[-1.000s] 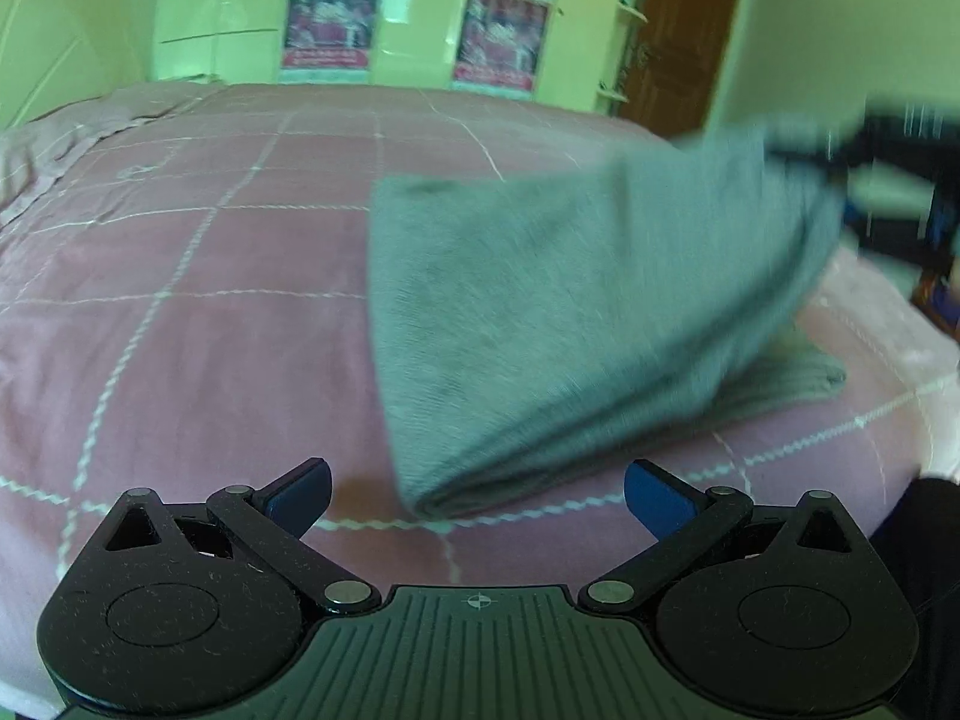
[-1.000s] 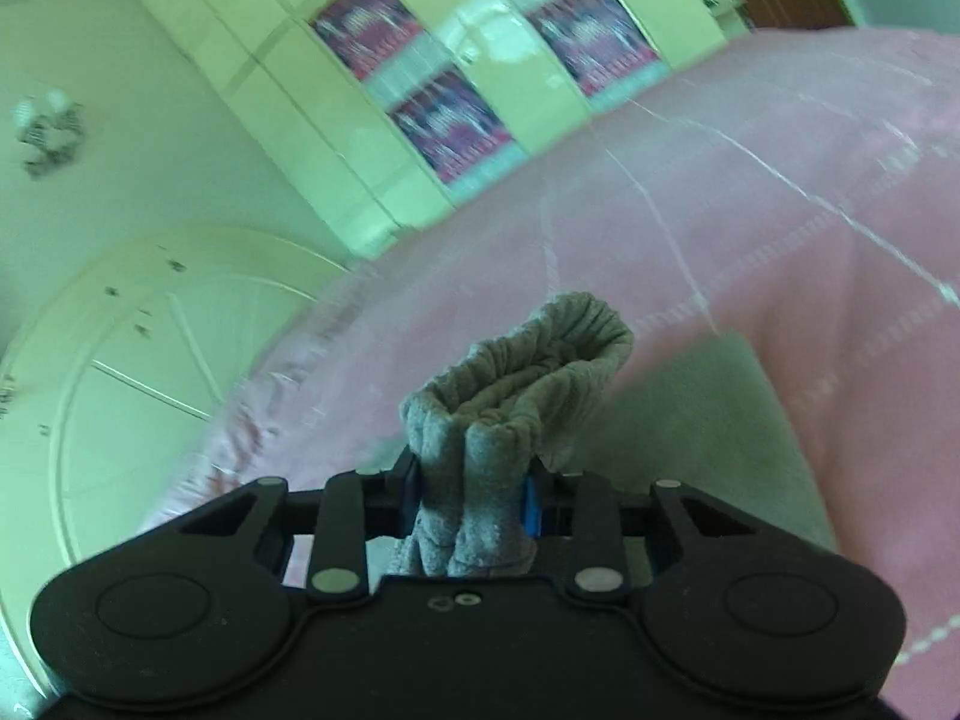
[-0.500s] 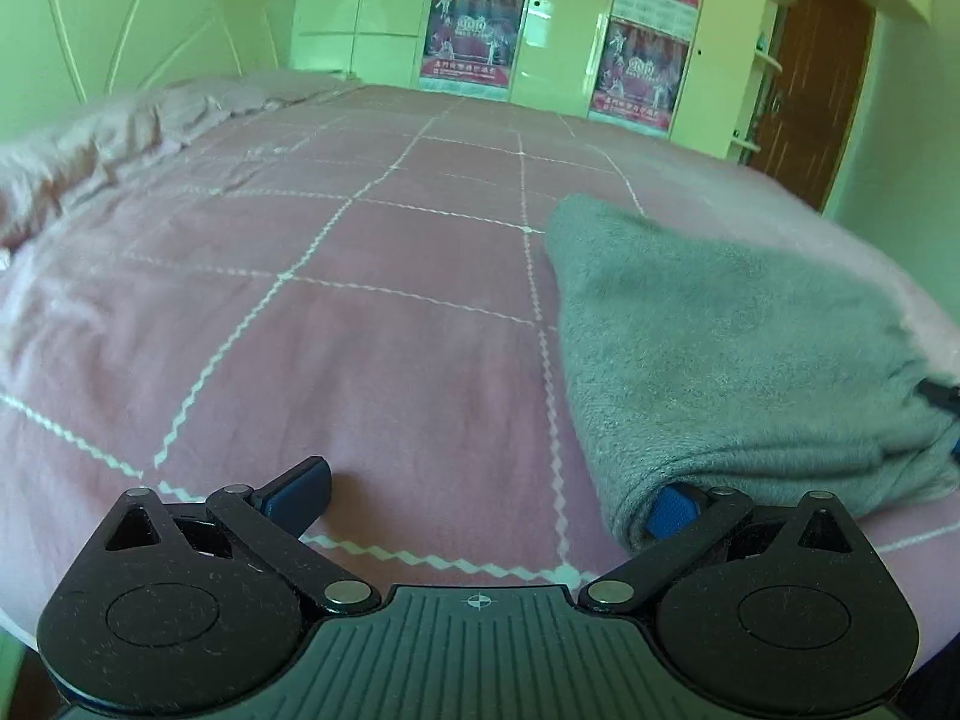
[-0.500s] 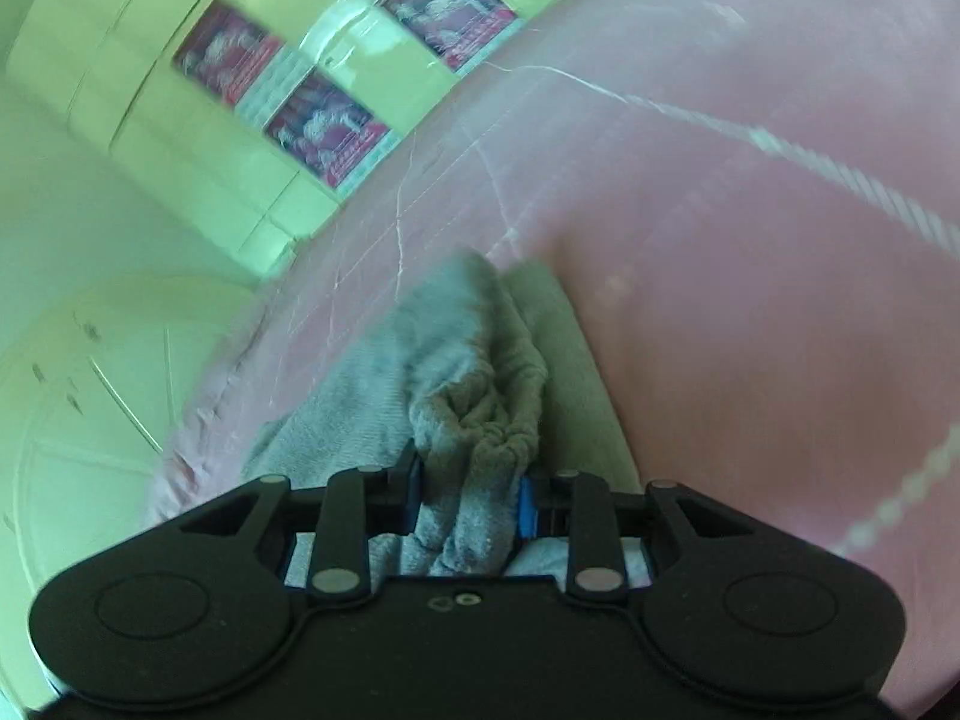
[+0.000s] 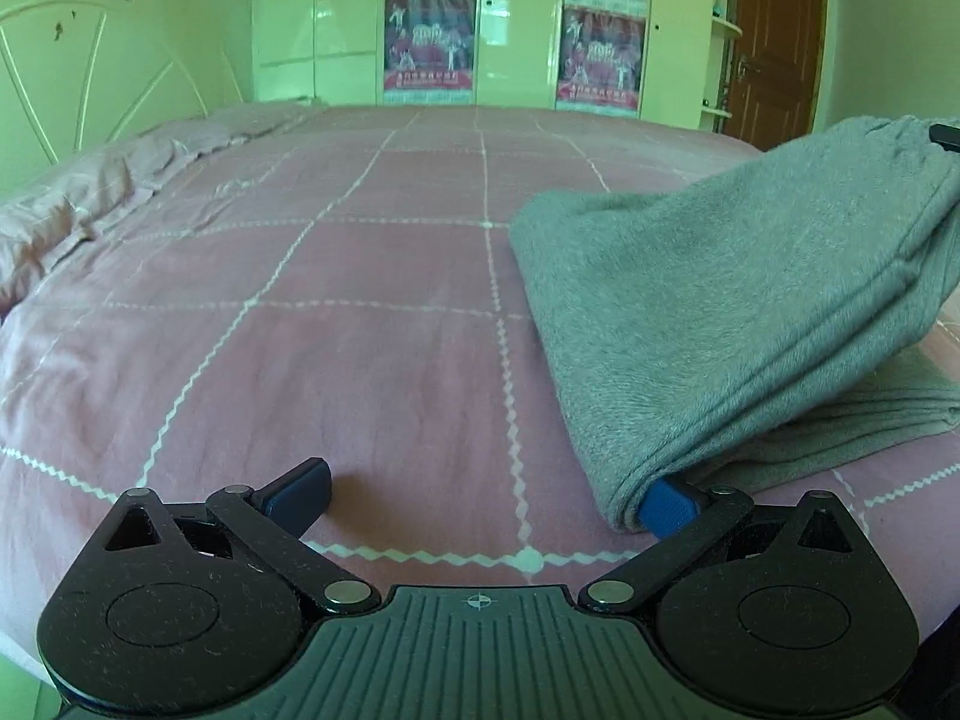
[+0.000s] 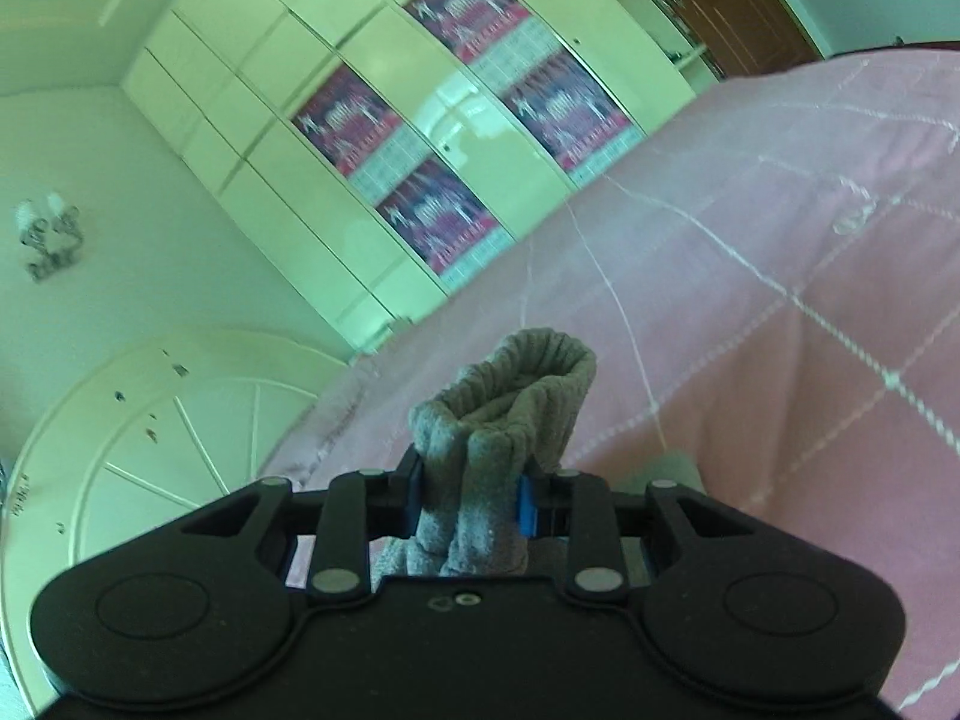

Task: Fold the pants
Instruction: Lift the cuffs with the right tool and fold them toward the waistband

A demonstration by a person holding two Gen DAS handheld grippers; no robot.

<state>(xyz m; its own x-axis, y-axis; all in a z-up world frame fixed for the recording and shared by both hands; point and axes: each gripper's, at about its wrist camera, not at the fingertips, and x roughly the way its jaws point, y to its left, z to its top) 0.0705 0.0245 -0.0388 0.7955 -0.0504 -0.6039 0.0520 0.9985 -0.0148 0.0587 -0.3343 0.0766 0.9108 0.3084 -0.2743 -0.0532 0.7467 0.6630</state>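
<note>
1. Pants (image 5: 738, 312): grey, on the pink bed (image 5: 300, 312), right side; one end lifted, lower layer flat underneath.
2. Right gripper (image 6: 465, 504) clamped on the bunched ribbed end, held up off the bed, prob. to carry it over for the fold.
3. Left gripper (image 5: 480, 495) spread wide, holding nothing; right pad tucked at the fold edge, likely pinning the crease.

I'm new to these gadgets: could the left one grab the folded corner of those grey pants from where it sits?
Probably yes. The left gripper has its jaws wide open on the bedspread, and the fold of the grey pants already touches its right finger; it seems only a small sideways shift is needed.
</note>
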